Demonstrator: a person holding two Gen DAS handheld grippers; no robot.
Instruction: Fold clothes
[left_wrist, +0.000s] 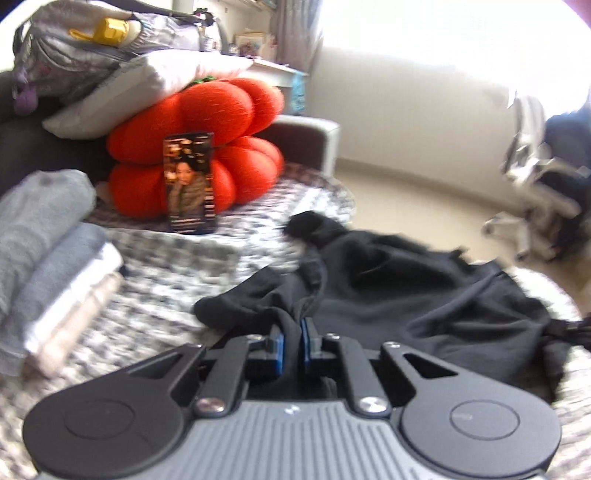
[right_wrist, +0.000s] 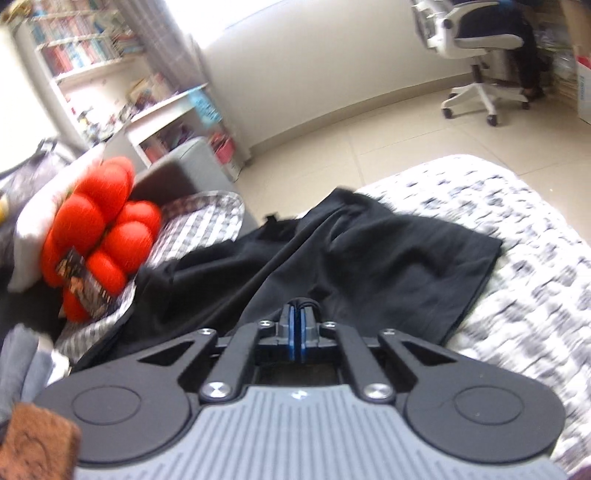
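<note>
A black garment (left_wrist: 406, 291) lies crumpled on the patterned black-and-white bedcover (left_wrist: 166, 288). My left gripper (left_wrist: 290, 328) is shut on a fold of its near edge, with black cloth pinched between the blue pads. In the right wrist view the same black garment (right_wrist: 351, 254) spreads across the bed (right_wrist: 517, 258). My right gripper (right_wrist: 297, 308) is shut on its near edge, and a thin bit of black fabric shows at the tips.
A stack of folded grey and white clothes (left_wrist: 48, 266) sits at the left. An orange segmented cushion (left_wrist: 207, 147) with a photo card (left_wrist: 190, 182) stands behind, under a white pillow (left_wrist: 147, 85). A white office chair (right_wrist: 480, 59) stands on the tiled floor (right_wrist: 369, 125).
</note>
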